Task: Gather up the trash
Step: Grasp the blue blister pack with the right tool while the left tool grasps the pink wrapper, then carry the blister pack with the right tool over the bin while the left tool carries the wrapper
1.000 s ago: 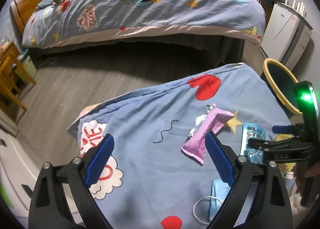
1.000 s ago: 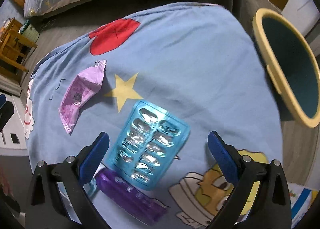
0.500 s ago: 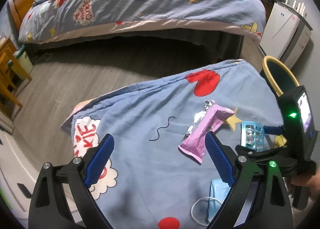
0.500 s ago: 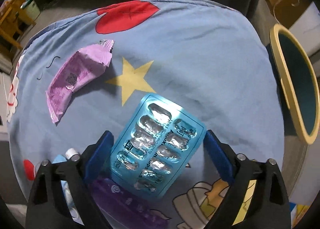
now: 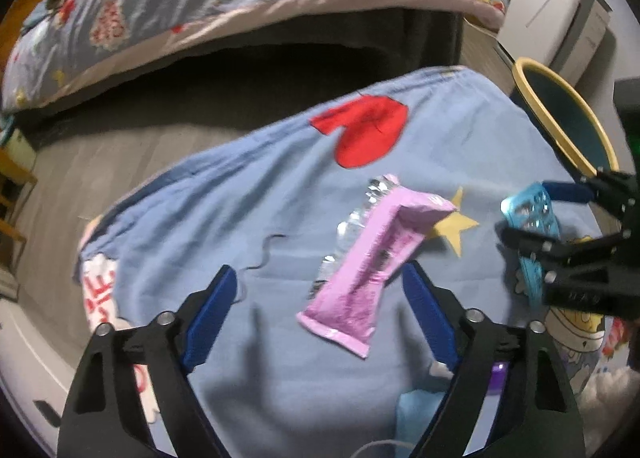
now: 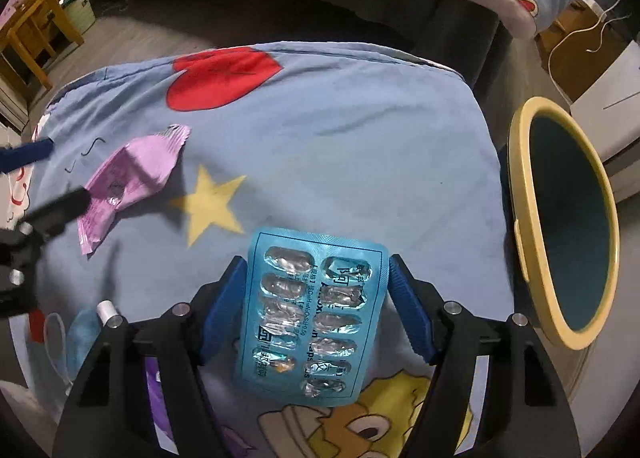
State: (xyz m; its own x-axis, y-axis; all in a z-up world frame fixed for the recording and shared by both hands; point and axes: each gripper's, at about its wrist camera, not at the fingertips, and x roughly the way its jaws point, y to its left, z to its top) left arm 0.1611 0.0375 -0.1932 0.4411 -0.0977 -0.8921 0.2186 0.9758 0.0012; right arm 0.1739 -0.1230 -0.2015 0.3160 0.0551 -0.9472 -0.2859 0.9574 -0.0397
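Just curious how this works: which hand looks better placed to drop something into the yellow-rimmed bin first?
Right. Its gripper is closing around the blue blister pack, nearest the bin.

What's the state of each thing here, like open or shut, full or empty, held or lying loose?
Blister pack: emptied, between the closing right gripper pads.
Pink wrapper: torn open, loose on the blanket.
Left gripper: closing, nothing gripped.
Bin: open-topped; contents hidden.

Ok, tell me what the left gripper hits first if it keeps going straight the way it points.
Most likely the pink wrapper: it lies between the closing jaws of the left gripper, on the blue blanket. Depth is unclear.
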